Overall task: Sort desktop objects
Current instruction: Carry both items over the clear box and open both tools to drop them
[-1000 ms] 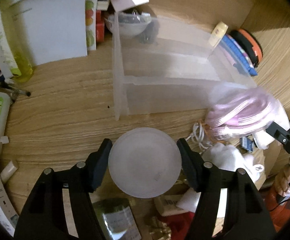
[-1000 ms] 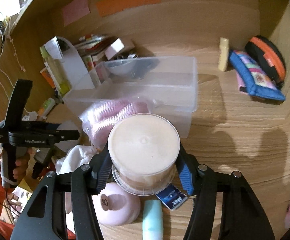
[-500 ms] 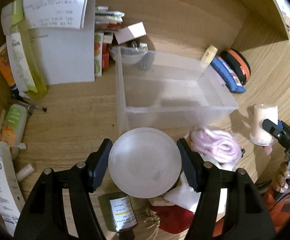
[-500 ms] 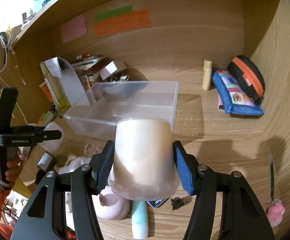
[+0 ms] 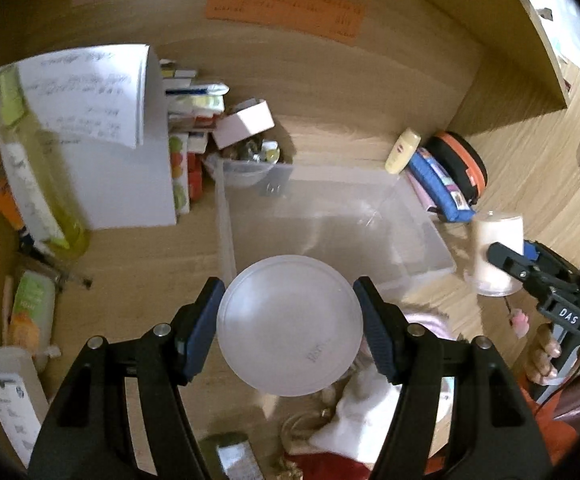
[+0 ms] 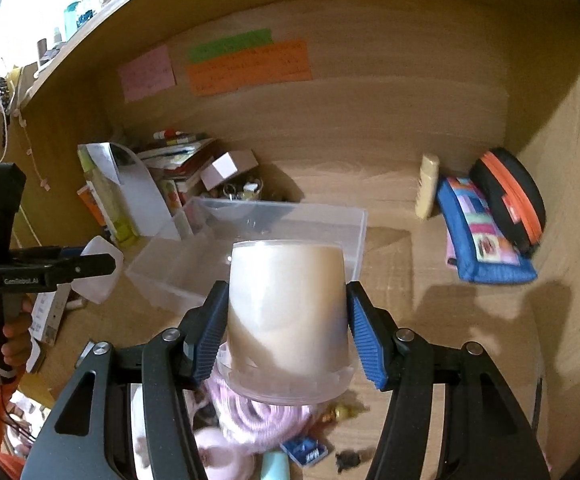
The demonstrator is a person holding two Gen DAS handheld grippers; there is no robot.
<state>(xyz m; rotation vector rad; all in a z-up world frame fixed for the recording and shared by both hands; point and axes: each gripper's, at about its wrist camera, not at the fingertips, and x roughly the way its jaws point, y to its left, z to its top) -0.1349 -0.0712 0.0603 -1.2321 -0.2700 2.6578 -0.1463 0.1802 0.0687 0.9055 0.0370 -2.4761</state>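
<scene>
My left gripper (image 5: pixel 290 326) is shut on a frosted round container (image 5: pixel 289 325), held above the desk in front of the clear plastic bin (image 5: pixel 430 240). My right gripper (image 6: pixel 285 336) is shut on a cream cylindrical tub (image 6: pixel 285 304) with a clear rim, held upright in the air in front of the same bin (image 6: pixel 354 220). The tub also shows at the right of the left wrist view (image 5: pixel 496 256). The frosted container shows at the left of the right wrist view (image 6: pixel 99 270). The bin looks empty.
A pink cable bundle (image 6: pixel 265 416), white cloth (image 5: pixel 362 420) and small items lie below the grippers. A white file holder (image 5: pixel 121 184), books, a small box (image 5: pixel 243 122), a bowl of trinkets (image 5: pixel 245 168), a yellow tube (image 5: pixel 402 150), blue pouch (image 6: pixel 482 244) and black-orange case (image 6: pixel 510 196) line the back.
Both grippers have risen and tilted up, each keeping its hold. The desk's back wall and sticky notes have come into view, and the bin looks smaller and farther.
</scene>
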